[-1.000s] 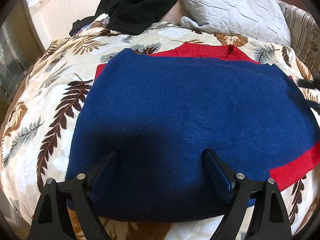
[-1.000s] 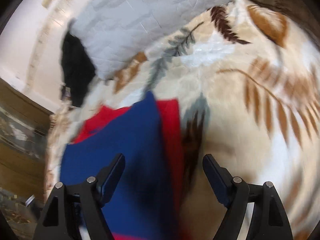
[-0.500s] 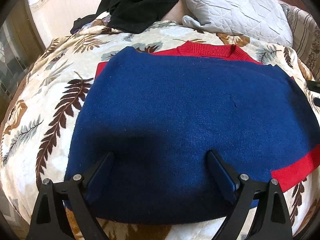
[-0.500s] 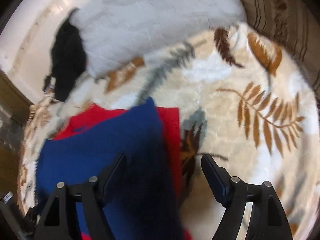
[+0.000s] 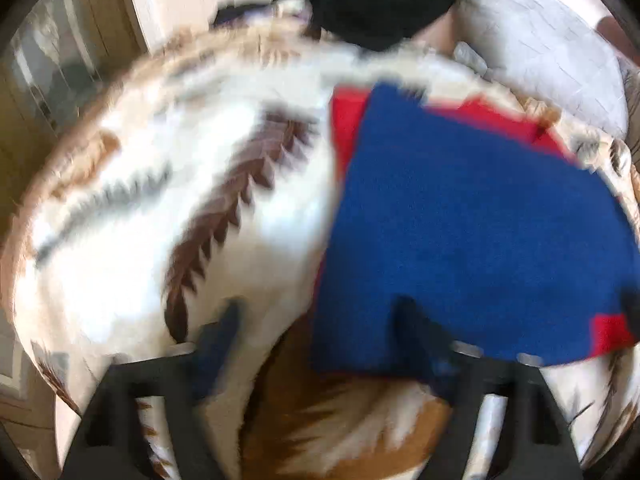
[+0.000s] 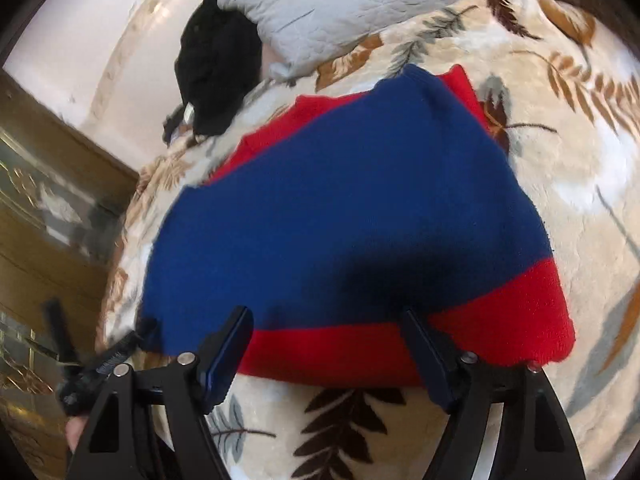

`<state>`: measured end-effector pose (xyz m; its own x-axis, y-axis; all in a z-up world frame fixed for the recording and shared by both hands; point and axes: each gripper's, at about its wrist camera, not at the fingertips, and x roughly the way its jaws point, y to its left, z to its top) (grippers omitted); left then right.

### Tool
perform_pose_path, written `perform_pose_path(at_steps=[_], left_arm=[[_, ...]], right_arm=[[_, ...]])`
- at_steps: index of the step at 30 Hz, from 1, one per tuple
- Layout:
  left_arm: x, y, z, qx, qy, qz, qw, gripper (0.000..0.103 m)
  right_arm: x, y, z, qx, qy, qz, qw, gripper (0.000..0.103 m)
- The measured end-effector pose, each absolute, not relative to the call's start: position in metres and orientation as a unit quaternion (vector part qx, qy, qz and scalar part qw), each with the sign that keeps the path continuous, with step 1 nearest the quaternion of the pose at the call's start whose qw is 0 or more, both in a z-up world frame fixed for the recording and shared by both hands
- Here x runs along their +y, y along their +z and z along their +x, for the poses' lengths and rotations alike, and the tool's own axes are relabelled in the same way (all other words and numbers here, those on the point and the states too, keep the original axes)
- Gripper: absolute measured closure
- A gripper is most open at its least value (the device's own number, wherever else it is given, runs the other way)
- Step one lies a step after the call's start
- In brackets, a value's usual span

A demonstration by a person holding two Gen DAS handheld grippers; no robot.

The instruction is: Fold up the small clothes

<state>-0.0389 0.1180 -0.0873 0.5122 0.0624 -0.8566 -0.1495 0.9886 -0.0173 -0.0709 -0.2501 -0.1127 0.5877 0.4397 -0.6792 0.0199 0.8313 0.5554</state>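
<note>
A folded blue and red knit sweater (image 6: 340,200) lies flat on a leaf-print blanket (image 6: 580,160). It also shows in the blurred left wrist view (image 5: 480,220), to the right. My left gripper (image 5: 320,344) is open and empty, over the sweater's near left corner. My right gripper (image 6: 328,344) is open and empty, at the sweater's near red hem. The left gripper also shows at the left edge of the right wrist view (image 6: 100,360).
A grey quilted pillow (image 6: 360,4) and a black garment (image 6: 216,76) lie at the far end of the bed. A wooden cabinet (image 6: 48,220) stands to the left beyond the bed edge.
My left gripper has swung left off the sweater's middle to its left corner. My right gripper has moved from the sweater's right edge to face its near hem.
</note>
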Motion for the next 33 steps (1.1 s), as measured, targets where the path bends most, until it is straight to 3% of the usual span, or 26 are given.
perform_pose_path(at_steps=[14,24,27,33], left_arm=[[0.118,-0.088,-0.043,0.480,0.063,-0.028,0.874,0.029],[0.089,-0.039,-0.057,0.436,0.066,-0.015,0.898,0.029],[0.079,-0.039,-0.051,0.438,0.057,-0.017,0.897,0.029],[0.053,-0.048,-0.040,0.450,0.036,0.003,0.892,0.029]], right_arm=[[-0.253,-0.118,-0.084,0.405,0.135,0.282,0.859,0.023],[-0.249,-0.092,-0.121,0.412,0.151,0.301,0.846,0.022],[-0.262,-0.121,-0.129,0.445,0.128,0.355,0.812,0.022],[-0.287,-0.124,-0.128,0.416,0.098,0.401,0.811,0.022]])
